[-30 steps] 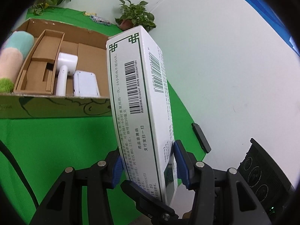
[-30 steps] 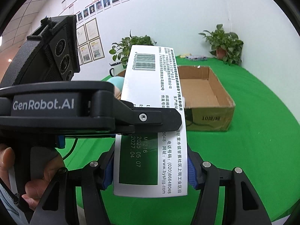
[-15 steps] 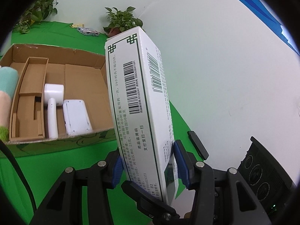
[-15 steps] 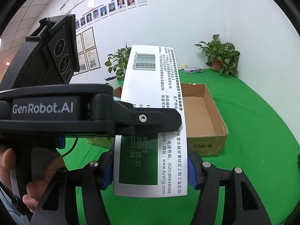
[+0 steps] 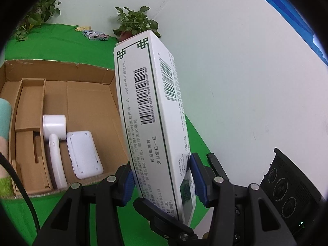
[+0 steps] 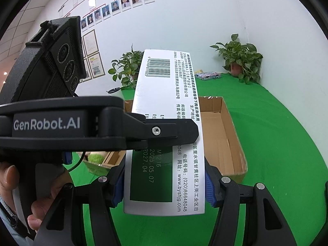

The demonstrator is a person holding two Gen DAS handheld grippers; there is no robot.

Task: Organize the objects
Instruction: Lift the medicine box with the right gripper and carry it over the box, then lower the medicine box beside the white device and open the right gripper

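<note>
A tall white medicine carton [image 5: 147, 102] with green trim and barcodes stands up between the blue pads of my left gripper [image 5: 163, 182], which is shut on its lower part. In the right wrist view the same carton [image 6: 164, 94] sits between the pads of my right gripper [image 6: 164, 190], also shut on it. The left gripper's black body [image 6: 61, 127] crosses in front of the carton, held by a hand [image 6: 8, 176]. Beyond and below lies an open cardboard box [image 5: 88, 75] on green cloth.
Inside the box lie a white handheld device [image 5: 54, 143], a flat white pack [image 5: 84, 153], a cardboard insert [image 5: 30, 106] and a pastel roll [image 5: 4, 123] at its left end. Potted plants [image 6: 239, 59] and a small packet [image 6: 207, 75] stand by the white wall.
Both grippers have risen with the carton still clamped between them. The cardboard box now sits lower in both views and more of its inside shows.
</note>
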